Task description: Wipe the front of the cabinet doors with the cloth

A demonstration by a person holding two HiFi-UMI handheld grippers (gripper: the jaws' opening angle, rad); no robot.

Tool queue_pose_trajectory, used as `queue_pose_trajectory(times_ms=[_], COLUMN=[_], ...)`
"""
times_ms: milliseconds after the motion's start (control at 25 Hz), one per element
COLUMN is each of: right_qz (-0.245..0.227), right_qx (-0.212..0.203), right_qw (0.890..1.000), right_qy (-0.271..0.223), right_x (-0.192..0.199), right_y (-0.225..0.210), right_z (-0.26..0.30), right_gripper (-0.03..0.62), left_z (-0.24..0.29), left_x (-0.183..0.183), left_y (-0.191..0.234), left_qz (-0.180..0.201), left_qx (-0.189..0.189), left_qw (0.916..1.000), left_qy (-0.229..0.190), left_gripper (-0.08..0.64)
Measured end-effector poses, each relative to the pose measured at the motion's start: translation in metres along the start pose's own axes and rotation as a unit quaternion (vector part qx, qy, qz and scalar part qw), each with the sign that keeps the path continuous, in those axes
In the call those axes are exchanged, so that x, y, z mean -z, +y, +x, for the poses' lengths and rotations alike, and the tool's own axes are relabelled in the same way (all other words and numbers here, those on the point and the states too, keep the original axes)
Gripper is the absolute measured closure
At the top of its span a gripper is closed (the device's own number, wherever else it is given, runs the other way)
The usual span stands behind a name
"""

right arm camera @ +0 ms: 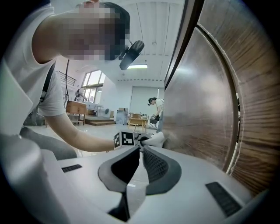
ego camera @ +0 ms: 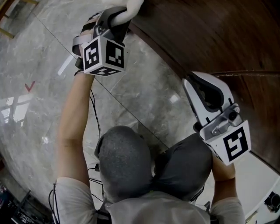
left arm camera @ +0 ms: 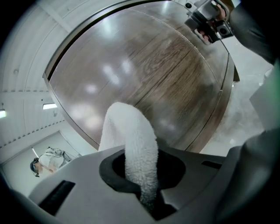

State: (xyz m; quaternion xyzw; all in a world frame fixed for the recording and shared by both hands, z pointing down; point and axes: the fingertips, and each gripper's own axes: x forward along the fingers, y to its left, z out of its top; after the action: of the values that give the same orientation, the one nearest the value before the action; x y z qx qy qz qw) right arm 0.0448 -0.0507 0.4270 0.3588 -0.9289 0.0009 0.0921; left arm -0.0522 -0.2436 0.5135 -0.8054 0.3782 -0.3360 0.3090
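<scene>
The door (ego camera: 210,39) stands on your right and runs off to the far side. The floor (ego camera: 39,57) is on your left. Your left gripper (ego camera: 117,16) is far out in front of you, with the cloth (ego camera: 132,6) between its jaws. The far end of the cloth lies against the door. Your right gripper (ego camera: 199,83) is nearer to you and more to the right, just beside the door and well apart from the left one. Your knees (ego camera: 124,162) are near you, between your two arms.
</scene>
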Motion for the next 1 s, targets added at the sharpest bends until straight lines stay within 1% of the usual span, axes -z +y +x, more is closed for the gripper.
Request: queue_pose_trajectory(times_ms=[80,240,480,800,1000], right_qz=[0.001,0.0,0.007,0.01,0.008], right_qx=[0.002,0.006,0.007,-0.003,-0.004], right_qw=[1.0,1.0,1.0,1.0,1.0], right_qy=[0.002,0.005,0.007,-0.003,-0.011], right_x=[0.001,0.002,0.009,0.007,0.001], right_y=[-0.001,-0.004,-0.011,-0.012,-0.012], right_z=[0.0,-0.002,-0.004,-0.006,-0.017], right_gripper=[0.54,0.54,0.54,0.54,0.54], left_z=[0.008,0.018,0.026,0.016,0.006], left_x=[0.006,0.009,0.003,-0.023,-0.047], left_y=[0.0,0.0,-0.01,-0.029,-0.038], left_qz=[0.005,-0.012,-0.012,0.001,0.006], left_qx=[0.001,0.003,0.008,0.03,0.038], left_qw=[1.0,0.9999,0.9999,0.9995,0.999], left_qy=[0.007,0.005,0.001,-0.013,-0.025], left_gripper=[0.502,0.502,0.502,0.502,0.502])
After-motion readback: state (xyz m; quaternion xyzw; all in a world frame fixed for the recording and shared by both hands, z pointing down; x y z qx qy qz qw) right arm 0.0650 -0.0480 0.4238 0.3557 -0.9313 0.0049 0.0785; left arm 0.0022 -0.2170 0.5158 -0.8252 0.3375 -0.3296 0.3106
